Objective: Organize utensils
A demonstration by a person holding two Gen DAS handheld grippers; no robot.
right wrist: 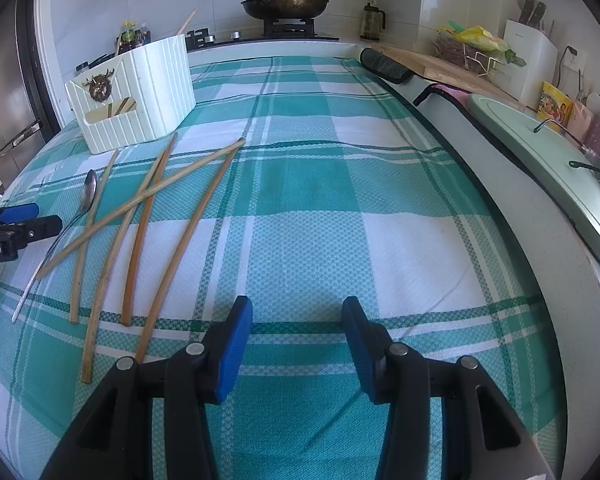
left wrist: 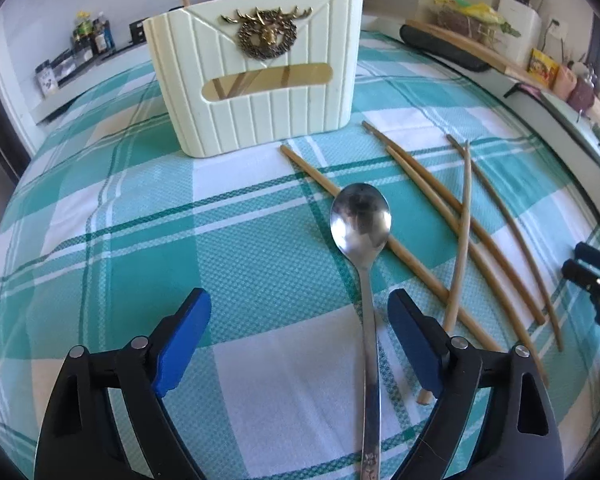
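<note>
A steel spoon (left wrist: 362, 220) lies on the teal checked cloth (left wrist: 140, 208), bowl away from me, across one of several bamboo chopsticks (left wrist: 456, 216). My left gripper (left wrist: 300, 304) stands open over the cloth; the spoon's handle runs between its blue fingers, close to the right one, with neither pad pressing on it. Behind stands a cream ribbed utensil holder (left wrist: 256, 92) with a brass deer emblem and chopsticks inside. In the right wrist view my right gripper (right wrist: 298, 312) hovers open over bare cloth, right of the chopsticks (right wrist: 140, 216), spoon (right wrist: 88, 196) and holder (right wrist: 140, 96). The left gripper (right wrist: 24, 220) shows at the left edge.
A stove with a lidded pan (right wrist: 286, 4) sits behind the table. A cutting board (right wrist: 428, 64), knife block (right wrist: 530, 52) and sink (right wrist: 548, 160) line the right side. Bottles (right wrist: 132, 36) stand at the back left. The right gripper's fingers (left wrist: 592, 264) show at the right edge.
</note>
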